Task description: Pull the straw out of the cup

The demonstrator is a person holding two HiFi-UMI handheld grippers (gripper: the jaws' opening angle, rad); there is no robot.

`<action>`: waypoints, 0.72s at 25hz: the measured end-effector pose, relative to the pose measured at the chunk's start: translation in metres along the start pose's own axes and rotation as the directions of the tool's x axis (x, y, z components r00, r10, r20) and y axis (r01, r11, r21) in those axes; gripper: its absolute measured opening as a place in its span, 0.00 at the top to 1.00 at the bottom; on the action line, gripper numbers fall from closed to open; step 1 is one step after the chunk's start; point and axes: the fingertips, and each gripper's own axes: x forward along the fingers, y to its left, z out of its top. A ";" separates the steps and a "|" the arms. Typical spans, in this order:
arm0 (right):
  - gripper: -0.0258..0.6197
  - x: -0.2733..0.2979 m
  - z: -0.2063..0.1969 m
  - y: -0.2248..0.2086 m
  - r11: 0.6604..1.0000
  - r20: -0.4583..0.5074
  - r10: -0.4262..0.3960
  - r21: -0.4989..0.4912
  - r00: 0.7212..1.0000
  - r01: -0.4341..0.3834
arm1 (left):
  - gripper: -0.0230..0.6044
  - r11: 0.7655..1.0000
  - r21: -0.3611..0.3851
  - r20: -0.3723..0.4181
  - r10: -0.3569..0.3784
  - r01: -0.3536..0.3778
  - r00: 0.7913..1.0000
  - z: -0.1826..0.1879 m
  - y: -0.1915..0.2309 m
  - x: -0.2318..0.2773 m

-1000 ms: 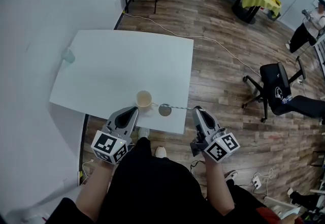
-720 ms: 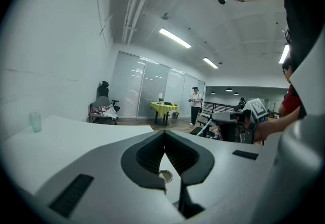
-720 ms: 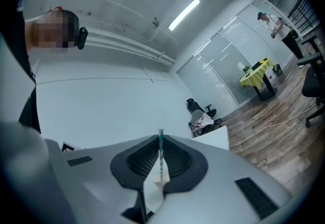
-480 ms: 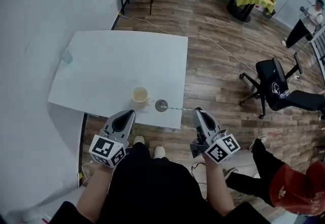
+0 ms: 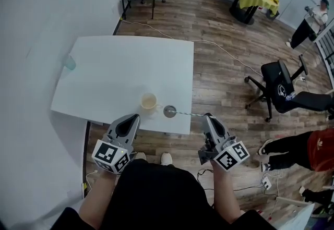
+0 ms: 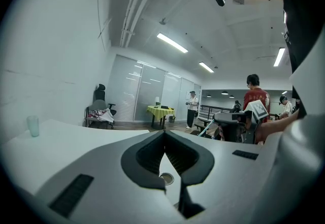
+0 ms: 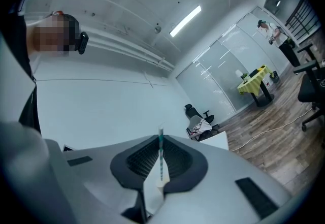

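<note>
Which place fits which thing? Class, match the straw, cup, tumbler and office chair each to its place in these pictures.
1 straw
2 cup
3 tumbler
4 office chair

a at the left edge of the table
b on the wooden floor, right of the table
c clamped in the right tongs
d on the table, near its front edge

Pairs: 1-c, 2-d, 3-a, 4-b

In the head view the near end of the straw (image 5: 187,113) is hidden inside the right gripper (image 5: 207,116). The round grey thing (image 5: 169,111) at its far end is too small to identify. A person in red (image 5: 315,144) is cut off by the right edge. In the left gripper view, the left gripper (image 6: 163,134) blocks most of the table (image 6: 66,136). Only a small round rim (image 6: 166,179) shows through its jaws, and whether it is the cup (image 5: 148,101) cannot be told.
</note>
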 end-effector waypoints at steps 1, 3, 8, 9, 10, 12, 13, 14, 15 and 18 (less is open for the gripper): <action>0.90 0.001 0.001 0.003 1.000 0.009 -0.002 0.001 1.000 0.002 | 0.94 1.000 0.002 0.002 -0.005 0.005 1.000 0.002 0.003 -0.002; 0.90 0.003 0.003 0.008 1.000 0.024 -0.010 0.001 1.000 0.010 | 0.94 1.000 0.006 0.005 -0.014 0.014 1.000 0.003 0.010 -0.003; 0.90 0.005 0.007 0.017 0.999 0.052 -0.037 0.005 0.998 0.036 | 0.94 1.000 0.009 0.015 -0.028 0.027 1.000 0.012 0.027 -0.010; 0.90 0.005 0.009 0.019 0.999 0.060 -0.041 0.006 0.997 0.041 | 0.94 1.000 0.010 0.017 -0.030 0.030 0.999 0.014 0.031 -0.011; 0.90 0.006 0.012 0.021 0.999 0.069 -0.047 0.005 0.997 0.046 | 0.94 0.999 0.011 0.018 -0.032 0.032 0.999 0.016 0.035 -0.013; 0.90 0.008 0.019 0.027 0.998 0.089 -0.055 0.001 0.995 0.055 | 0.94 0.999 0.014 0.022 -0.035 0.035 0.999 0.021 0.042 -0.017; 0.90 0.009 0.024 0.029 0.998 0.100 -0.057 0.000 0.993 0.057 | 0.94 0.999 0.015 0.025 -0.036 0.035 0.999 0.024 0.045 -0.018; 0.90 0.009 0.028 0.032 0.998 0.112 -0.057 -0.001 0.992 0.058 | 0.94 0.999 0.015 0.030 -0.036 0.036 0.999 0.027 0.048 -0.020; 0.90 0.010 0.033 0.034 0.998 0.122 -0.056 -0.003 0.991 0.057 | 0.94 0.999 0.015 0.035 -0.037 0.036 0.999 0.029 0.050 -0.021; 0.90 0.009 0.043 0.038 0.998 0.143 -0.055 -0.013 0.988 0.057 | 0.94 0.999 0.018 0.054 -0.041 0.040 0.998 0.037 0.054 -0.021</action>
